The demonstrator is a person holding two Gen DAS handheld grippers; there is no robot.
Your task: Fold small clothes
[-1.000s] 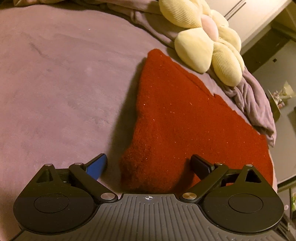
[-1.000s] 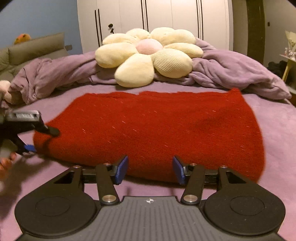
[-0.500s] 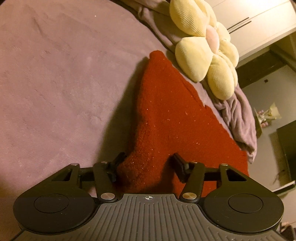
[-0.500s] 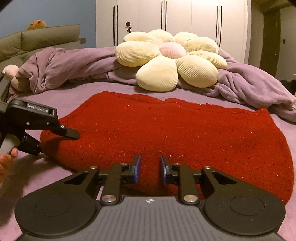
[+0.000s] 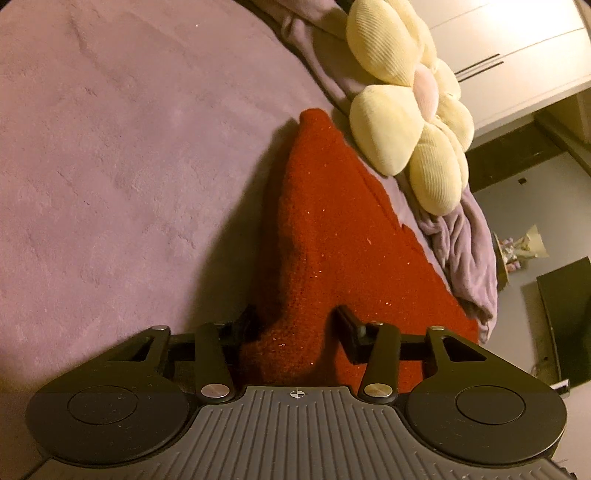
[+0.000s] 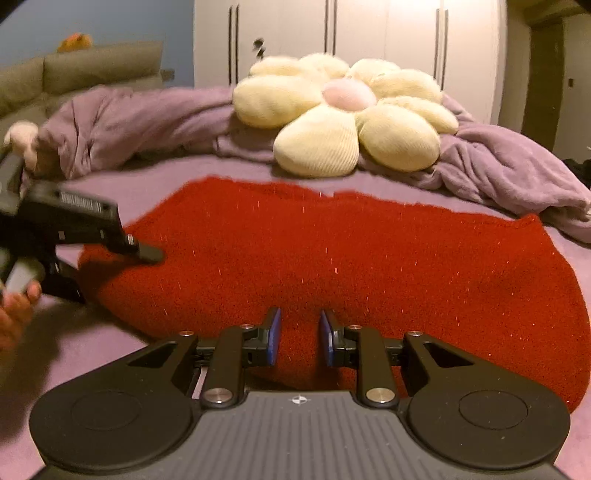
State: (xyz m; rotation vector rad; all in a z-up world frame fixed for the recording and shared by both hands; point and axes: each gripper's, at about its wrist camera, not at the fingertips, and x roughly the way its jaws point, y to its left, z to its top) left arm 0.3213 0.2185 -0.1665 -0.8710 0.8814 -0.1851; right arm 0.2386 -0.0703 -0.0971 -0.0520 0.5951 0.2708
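The bed (image 6: 155,184) under me is covered in a purple plush sheet, with a rumpled purple blanket (image 6: 498,162) heaped along its far side. White wardrobe doors (image 6: 369,33) stand behind it. On the blanket sits a big cream flower-shaped cushion (image 6: 343,114) with a pink centre.

The red knitted cloth (image 6: 369,266) lies spread across the middle of the bed, in front of the cushion, its near edge reaching to both my tools. From my left camera it runs away from me as a long wedge (image 5: 325,229) toward the cushion (image 5: 399,122).

My left tongs (image 5: 295,325) are part-way closed around a bunched corner of the cloth; both fingers press against the fabric, which bulges up between them. In the right view that tool (image 6: 122,251) bites the cloth's left corner, though it is blurred there.

My right tongs (image 6: 298,338) are narrowed to a small gap, with the cloth's near edge filling it; I cannot tell whether the blue pads (image 6: 274,336) are pinching it firmly.
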